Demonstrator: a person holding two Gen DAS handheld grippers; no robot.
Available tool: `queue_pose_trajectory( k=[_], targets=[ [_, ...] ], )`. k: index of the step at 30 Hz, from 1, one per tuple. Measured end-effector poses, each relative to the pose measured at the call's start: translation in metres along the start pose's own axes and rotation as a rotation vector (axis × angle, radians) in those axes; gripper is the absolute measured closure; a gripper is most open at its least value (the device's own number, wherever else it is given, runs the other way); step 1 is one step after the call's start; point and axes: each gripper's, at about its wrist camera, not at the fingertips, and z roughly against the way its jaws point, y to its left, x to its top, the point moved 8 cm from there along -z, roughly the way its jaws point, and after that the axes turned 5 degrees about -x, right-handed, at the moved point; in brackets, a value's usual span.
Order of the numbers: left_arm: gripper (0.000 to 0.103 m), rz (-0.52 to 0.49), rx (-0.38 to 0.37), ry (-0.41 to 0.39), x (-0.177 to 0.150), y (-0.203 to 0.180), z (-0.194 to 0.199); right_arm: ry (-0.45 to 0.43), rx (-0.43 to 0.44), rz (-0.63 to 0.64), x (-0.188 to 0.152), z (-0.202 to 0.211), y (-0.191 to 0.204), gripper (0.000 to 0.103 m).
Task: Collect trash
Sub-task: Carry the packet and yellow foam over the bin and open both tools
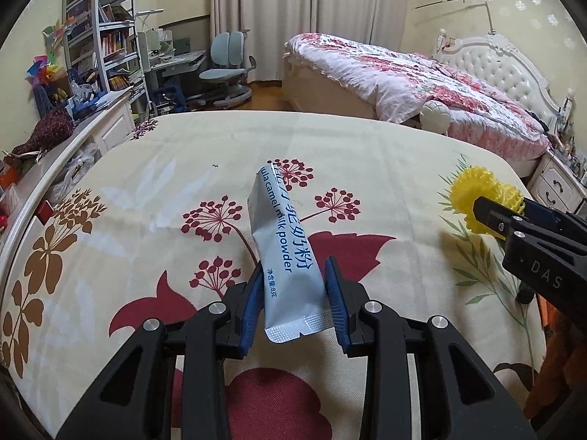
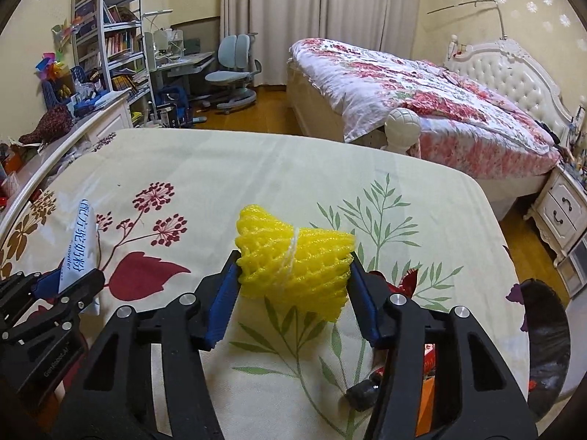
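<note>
While the left claw [image 1: 293,293] is pinching the sachet [image 1: 282,242] upright over the table [image 1: 154,190], the right claw [image 2: 291,282] is gripping the net [image 2: 293,260] crosswise; a dark bin [image 2: 546,333] is sitting just right, nearer the right hand.

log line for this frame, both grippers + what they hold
left gripper: shut on milk powder sachet | right gripper: shut on yellow foam net | both above floral tablecloth
</note>
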Motion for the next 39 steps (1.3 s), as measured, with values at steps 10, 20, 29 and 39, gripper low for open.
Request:
queue_pose_trajectory(
  k=[10,20,29,39],
  targets=[
    [0.069,-0.036,-0.041,-0.020,-0.003,-0.033,0.017,-0.047,0.002,-0.015,-0.016,0.050,-0.029,0.049],
    [0.069,-0.118,-0.138,-0.028,-0.012,-0.108,0.031,-0.046,-0.099,-0.134,-0.048,0.079,-0.112,0.049],
    [0.069,-0.198,-0.221,-0.037,-0.014,-0.176,0.041,-0.041,-0.211,-0.234,-0.078,0.094,-0.187,0.049],
    [0.069,-0.317,-0.337,-0.073,-0.014,-0.270,0.044,-0.046,-0.349,-0.336,-0.104,0.108,-0.271,0.048]
  ],
)
